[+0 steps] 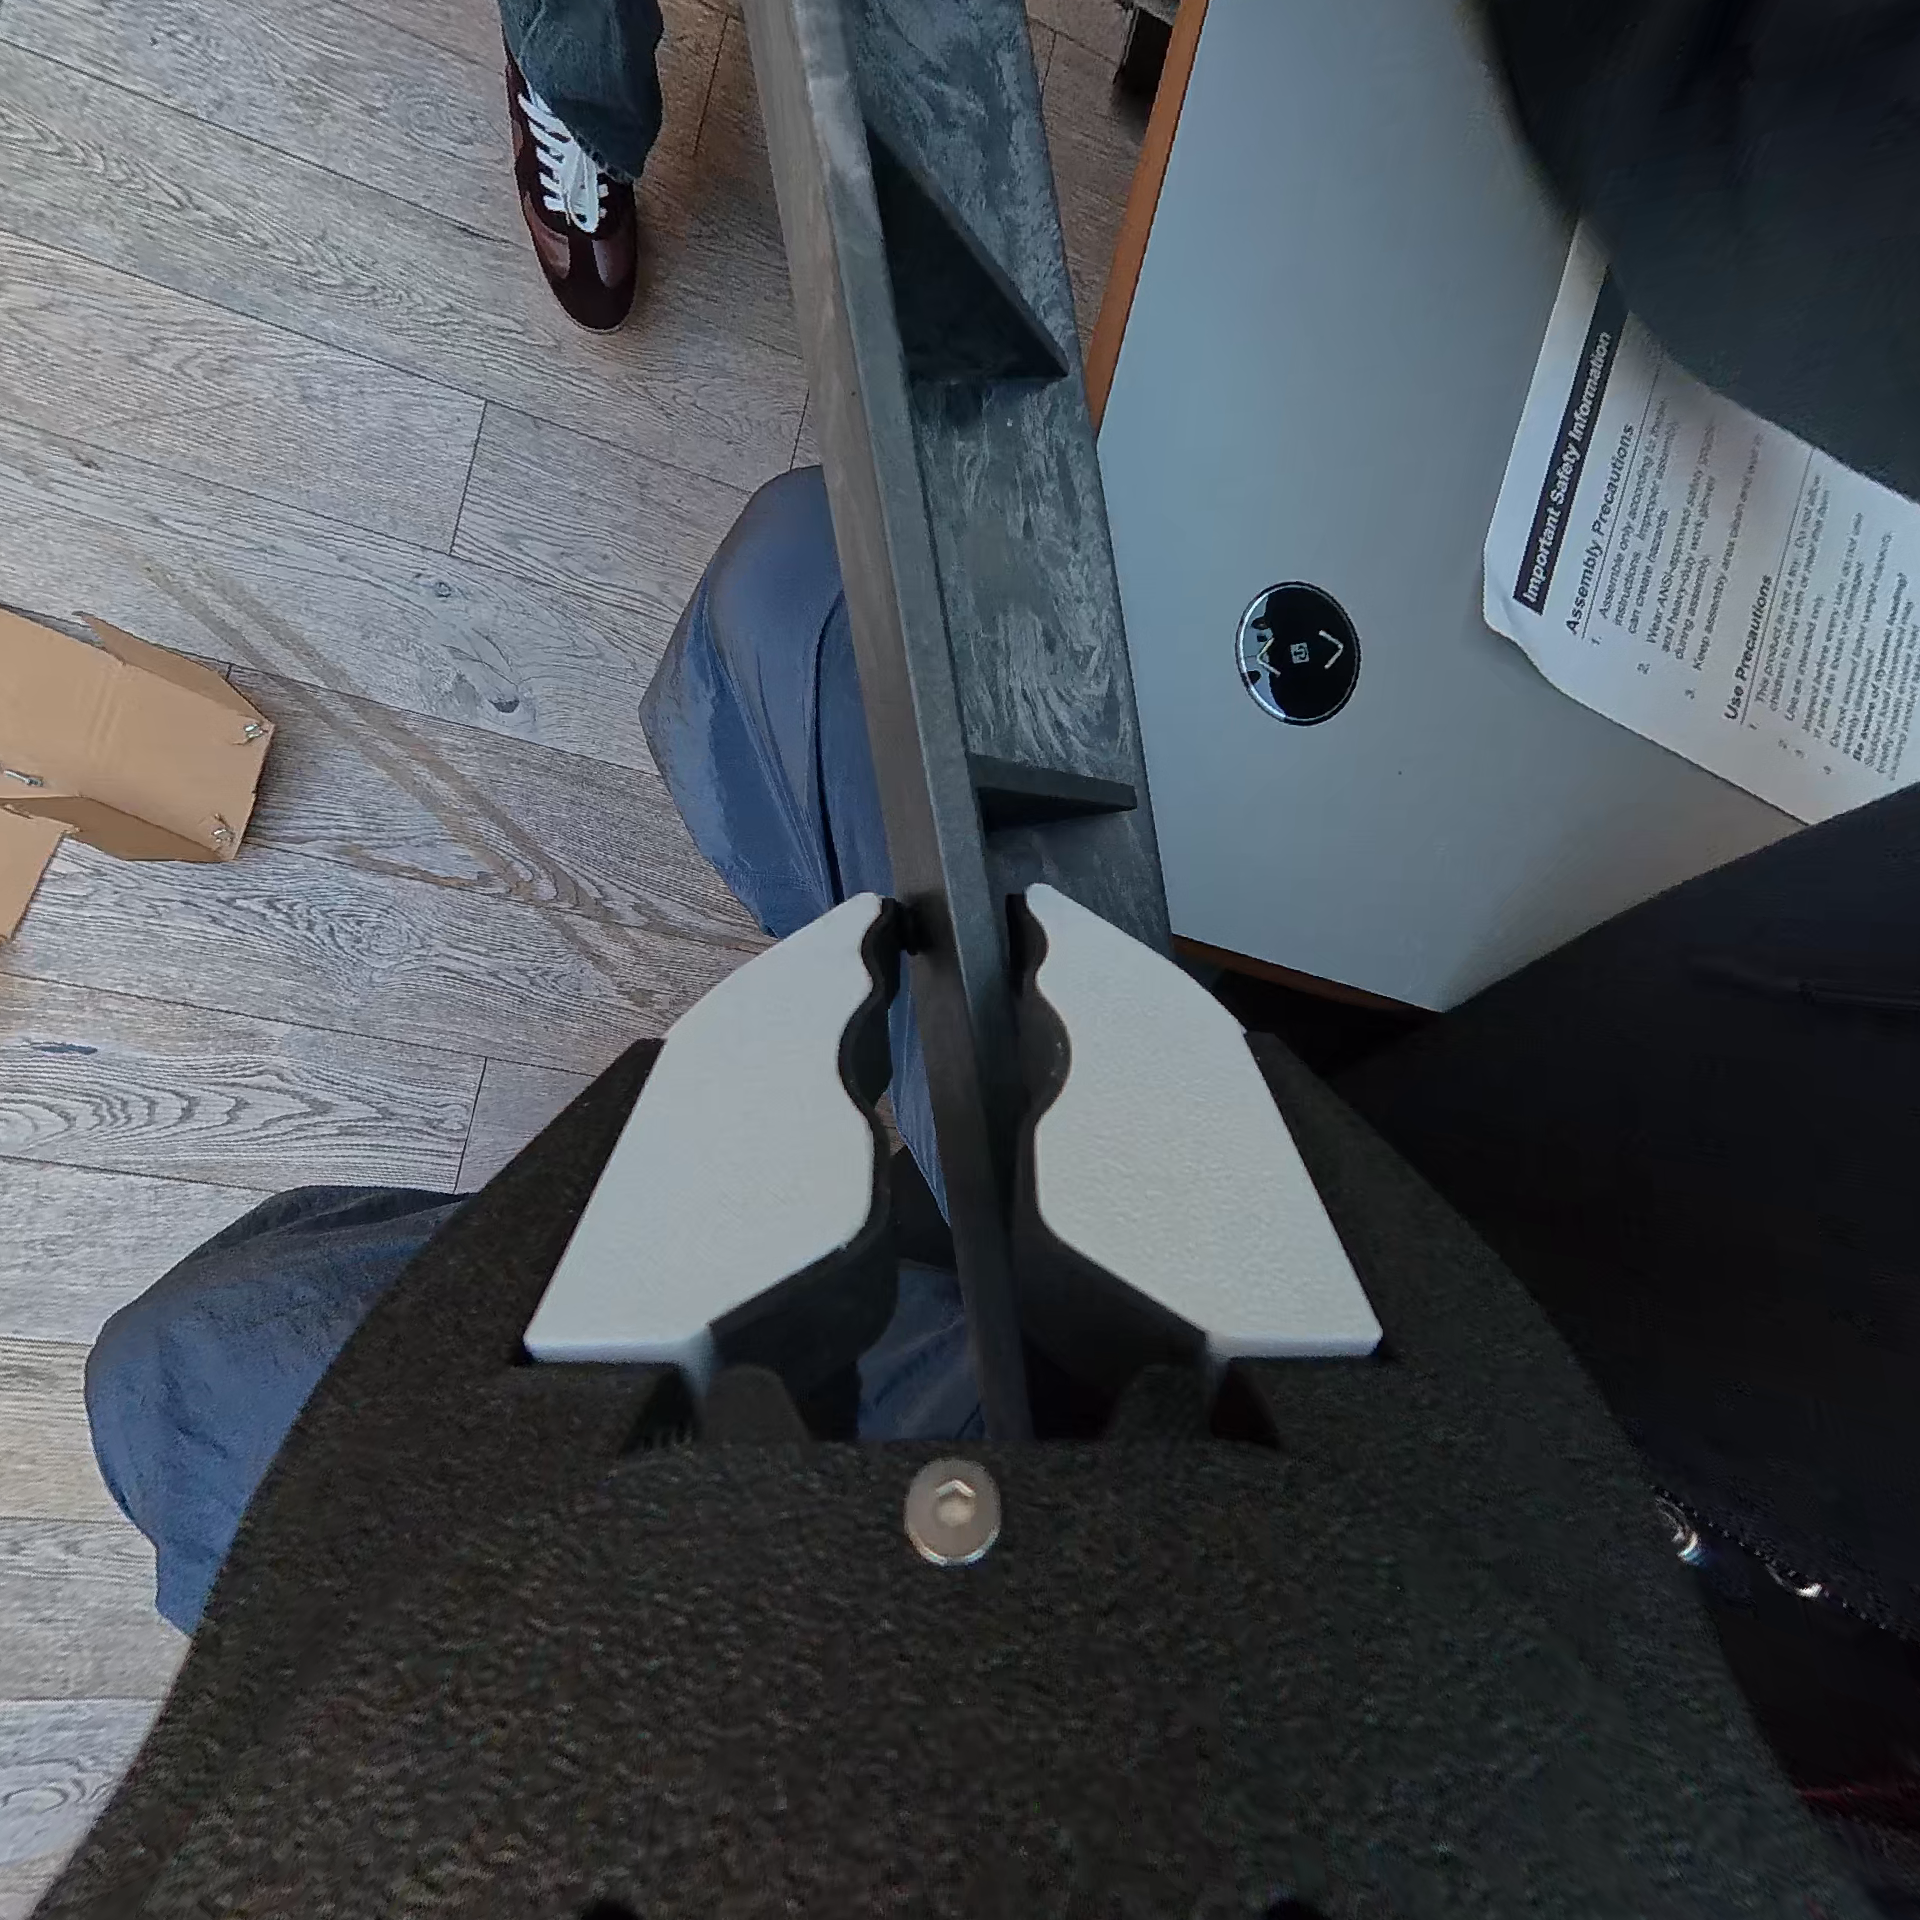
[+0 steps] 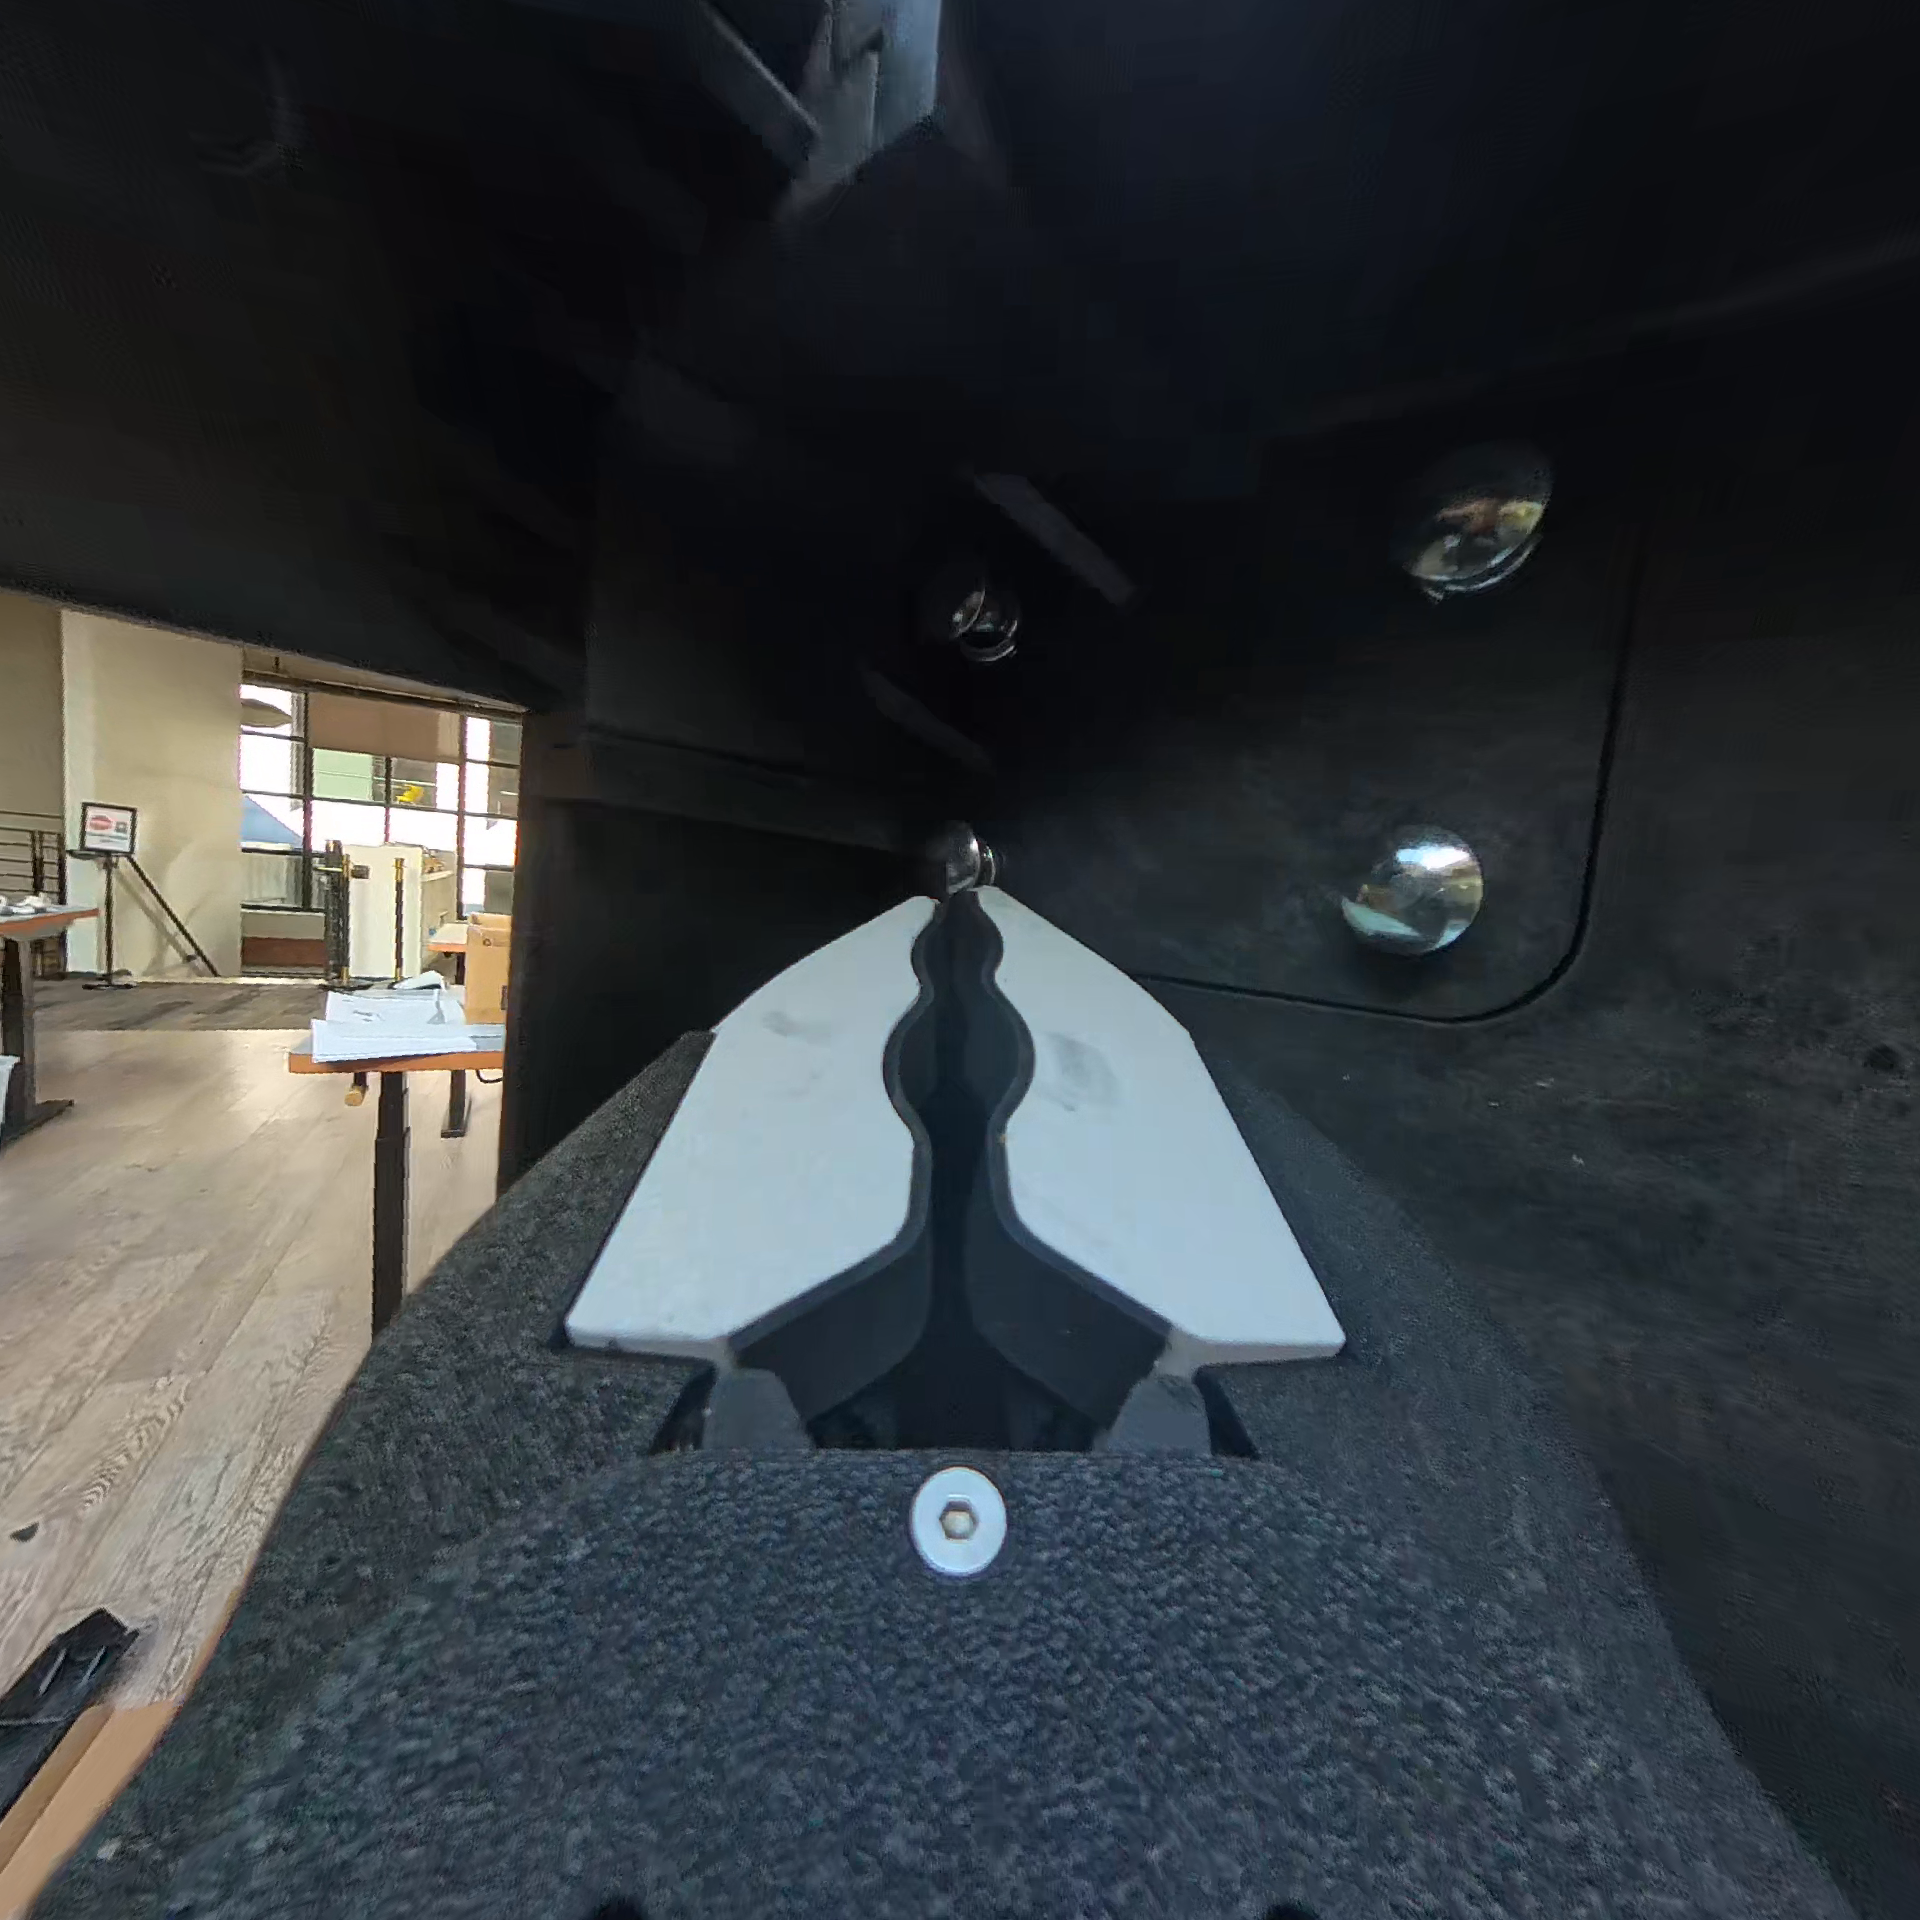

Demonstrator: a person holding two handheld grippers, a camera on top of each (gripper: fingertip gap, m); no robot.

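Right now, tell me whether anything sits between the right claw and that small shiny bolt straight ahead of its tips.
Nothing visible does. The right claw has its tips closed right at the shiny bolt on the dark panel, with no object between them. Whether the tips actually pinch the bolt or just touch it cannot be told.

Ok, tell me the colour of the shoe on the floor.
The shoe is dark maroon with white laces and white side stripes; the left wrist view shows it best.
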